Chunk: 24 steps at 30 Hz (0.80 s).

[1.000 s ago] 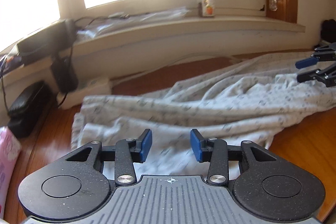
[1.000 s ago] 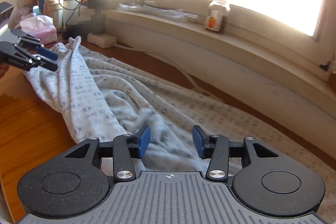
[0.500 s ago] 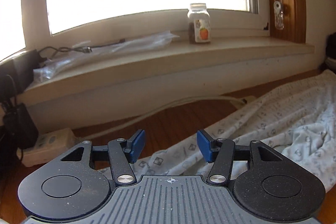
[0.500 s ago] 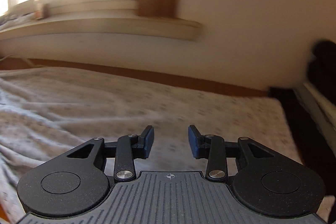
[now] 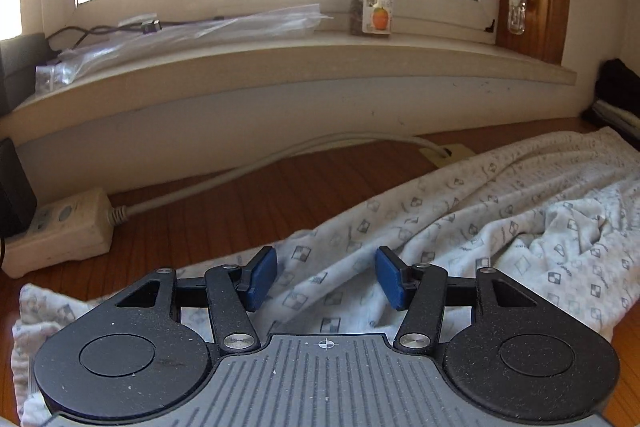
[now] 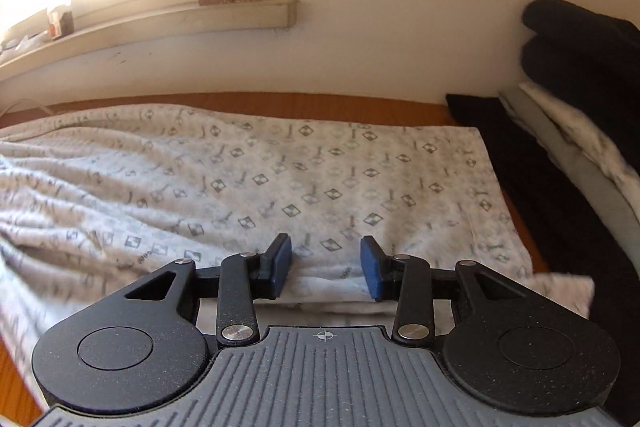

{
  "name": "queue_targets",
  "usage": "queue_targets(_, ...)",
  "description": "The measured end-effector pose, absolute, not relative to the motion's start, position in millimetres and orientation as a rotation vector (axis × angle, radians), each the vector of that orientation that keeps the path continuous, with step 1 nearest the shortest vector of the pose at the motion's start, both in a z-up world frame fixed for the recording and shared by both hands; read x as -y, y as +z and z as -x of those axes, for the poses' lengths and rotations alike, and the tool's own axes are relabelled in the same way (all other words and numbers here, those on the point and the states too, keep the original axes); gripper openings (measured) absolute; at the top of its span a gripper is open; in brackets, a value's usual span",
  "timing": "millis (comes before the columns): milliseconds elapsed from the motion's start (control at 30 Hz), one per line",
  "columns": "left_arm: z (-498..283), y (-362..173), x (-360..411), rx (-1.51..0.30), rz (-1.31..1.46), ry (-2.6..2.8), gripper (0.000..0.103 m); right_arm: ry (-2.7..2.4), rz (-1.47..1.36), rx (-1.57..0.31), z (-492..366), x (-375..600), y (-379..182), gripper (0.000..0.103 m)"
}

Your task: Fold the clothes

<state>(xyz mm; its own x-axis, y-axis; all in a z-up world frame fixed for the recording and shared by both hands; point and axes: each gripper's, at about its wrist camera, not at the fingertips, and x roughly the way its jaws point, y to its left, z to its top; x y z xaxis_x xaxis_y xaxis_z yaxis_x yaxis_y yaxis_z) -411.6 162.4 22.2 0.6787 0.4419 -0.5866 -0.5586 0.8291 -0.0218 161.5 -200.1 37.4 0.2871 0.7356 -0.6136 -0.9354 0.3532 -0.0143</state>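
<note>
A pale grey garment with a small diamond print (image 5: pixel 500 223) lies stretched and wrinkled across the wooden table (image 5: pixel 248 195). My left gripper (image 5: pixel 326 279) hovers open over its left end, and no cloth is pinched between the blue pads. In the right wrist view the same garment (image 6: pixel 320 163) lies flatter, its right hem near dark fabric. My right gripper (image 6: pixel 325 267) stands open just above the near folded edge of that end, pads apart with nothing gripped between them.
A white power strip (image 5: pixel 60 231) and its cable (image 5: pixel 240 175) lie at the table's back left. A jar (image 5: pixel 372 5) and a plastic bag (image 5: pixel 192 31) sit on the windowsill. A stack of dark and light folded clothes (image 6: pixel 580 131) lies to the right of the garment.
Both grippers swung toward opposite ends of the garment; the right one turned from the window side to the right hem. The left jaws stand wider than a second ago, the right slightly narrower.
</note>
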Motion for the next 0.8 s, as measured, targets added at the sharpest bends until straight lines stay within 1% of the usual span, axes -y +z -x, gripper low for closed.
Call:
queue_targets(300,416.6,19.5,-156.3,-0.64,0.2,0.562,0.059,1.152,0.402,-0.558,-159.7,206.2,35.6,0.038)
queue_targets(433,419.2,19.6,-154.3,-0.639,0.209,0.571,0.06,1.118,0.46,-0.509,-154.5,196.2,43.5,0.039)
queue_targets(500,420.1,23.1,-157.7,-0.627,0.217,0.573,0.062,1.132,0.415,-0.46,-154.0,194.0,47.2,0.039)
queue_targets(567,421.3,28.3,-162.4,-0.609,0.222,0.585,0.062,1.167,0.372,-0.473,-158.7,188.3,46.3,0.039)
queue_targets(667,417.2,38.2,-175.4,-0.608,0.223,0.599,0.06,1.176,0.396,-0.489,-162.6,176.0,34.6,0.04)
queue_targets(700,414.0,39.6,-179.7,-0.623,0.219,0.592,0.057,1.178,0.385,-0.497,-164.7,175.5,34.7,0.041)
queue_targets(767,406.0,41.0,-187.2,-0.661,0.209,0.571,0.055,1.183,0.362,-0.514,-168.7,175.6,34.8,0.046)
queue_targets(800,402.3,40.3,-189.5,-0.678,0.194,0.568,0.055,1.174,0.369,-0.539,-169.8,173.9,33.0,0.047)
